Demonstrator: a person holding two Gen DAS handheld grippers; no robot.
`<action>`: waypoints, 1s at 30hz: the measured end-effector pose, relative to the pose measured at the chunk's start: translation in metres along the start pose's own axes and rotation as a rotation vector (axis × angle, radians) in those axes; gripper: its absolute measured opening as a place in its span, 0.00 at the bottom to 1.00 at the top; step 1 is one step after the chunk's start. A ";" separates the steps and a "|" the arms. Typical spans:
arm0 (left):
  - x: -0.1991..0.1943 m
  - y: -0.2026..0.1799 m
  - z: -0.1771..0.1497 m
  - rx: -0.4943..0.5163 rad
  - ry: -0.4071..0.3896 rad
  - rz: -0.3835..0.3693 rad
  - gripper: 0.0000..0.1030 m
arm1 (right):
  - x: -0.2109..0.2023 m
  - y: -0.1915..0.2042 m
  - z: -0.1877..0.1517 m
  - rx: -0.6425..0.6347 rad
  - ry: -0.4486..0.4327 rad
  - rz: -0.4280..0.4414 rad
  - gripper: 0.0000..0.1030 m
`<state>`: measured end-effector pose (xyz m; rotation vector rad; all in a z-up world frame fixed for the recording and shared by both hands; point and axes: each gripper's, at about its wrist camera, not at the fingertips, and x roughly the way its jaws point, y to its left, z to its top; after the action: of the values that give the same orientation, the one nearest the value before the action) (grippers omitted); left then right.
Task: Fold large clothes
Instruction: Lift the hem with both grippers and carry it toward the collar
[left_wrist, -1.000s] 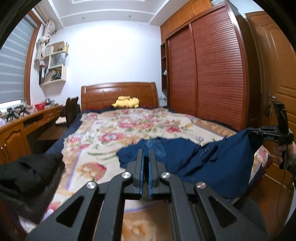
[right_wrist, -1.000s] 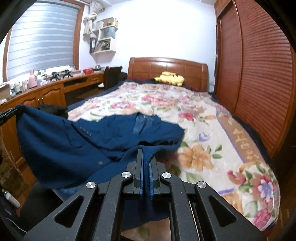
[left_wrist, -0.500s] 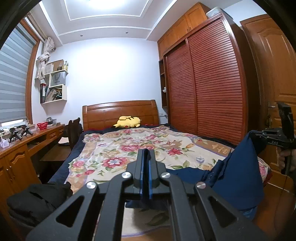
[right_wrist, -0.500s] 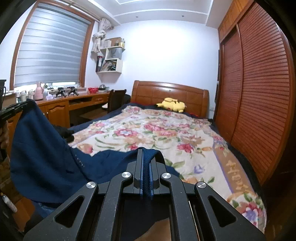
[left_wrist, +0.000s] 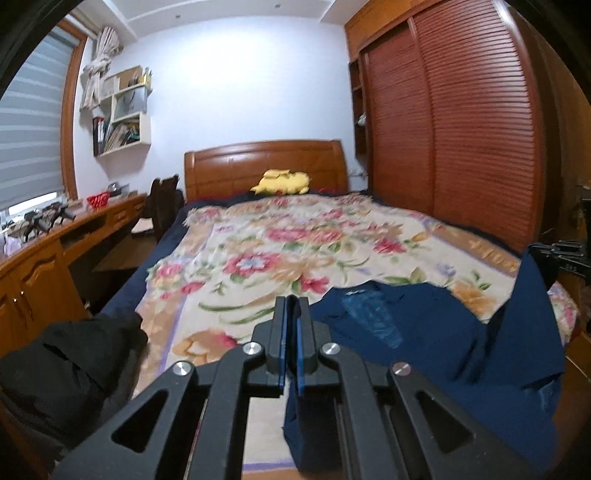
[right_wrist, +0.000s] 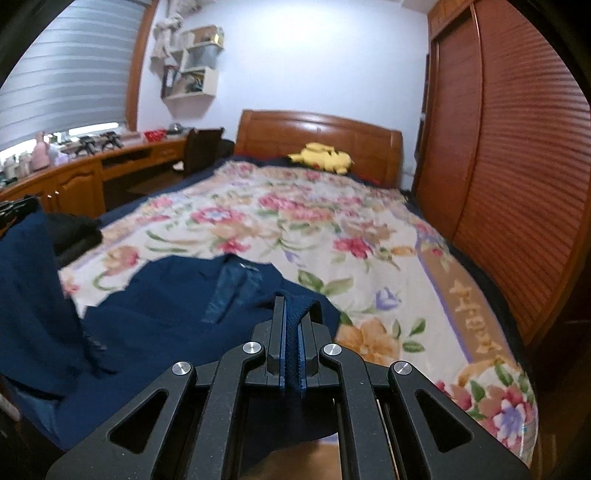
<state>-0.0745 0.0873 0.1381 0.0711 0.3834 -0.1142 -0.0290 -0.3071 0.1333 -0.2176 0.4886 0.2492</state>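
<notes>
A large navy blue garment (left_wrist: 424, 332) lies over the foot of the bed, its lighter inner collar (left_wrist: 369, 317) facing up. My left gripper (left_wrist: 291, 306) is shut on one edge of it, the cloth hanging down from between the fingers. My right gripper (right_wrist: 291, 302) is shut on another edge, with a fold of navy cloth (right_wrist: 295, 332) pinched between the fingers. The garment (right_wrist: 166, 295) spans between both grippers. The right gripper also shows at the right edge of the left wrist view (left_wrist: 561, 254).
The bed carries a floral blanket (left_wrist: 288, 243) and a yellow plush toy (left_wrist: 284, 181) at the wooden headboard. A black garment pile (left_wrist: 62, 369) sits at the left of the bed foot. A wooden desk (left_wrist: 44, 243) runs along the left, a slatted wardrobe (left_wrist: 461, 129) along the right.
Both grippers rose with the garment lifted off the bed, then came back down. The navy garment now lies spread again on the bed foot.
</notes>
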 end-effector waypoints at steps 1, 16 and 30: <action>0.010 0.003 -0.002 -0.003 0.008 0.007 0.00 | 0.010 -0.004 -0.001 0.002 0.010 -0.003 0.02; 0.172 0.039 -0.006 -0.027 0.116 0.089 0.00 | 0.162 -0.032 0.009 -0.022 0.084 -0.015 0.02; 0.256 0.058 0.016 -0.058 0.143 0.128 0.00 | 0.252 -0.047 0.040 -0.022 0.106 -0.099 0.02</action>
<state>0.1742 0.1180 0.0588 0.0462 0.5238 0.0289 0.2172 -0.2948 0.0522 -0.2770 0.5784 0.1466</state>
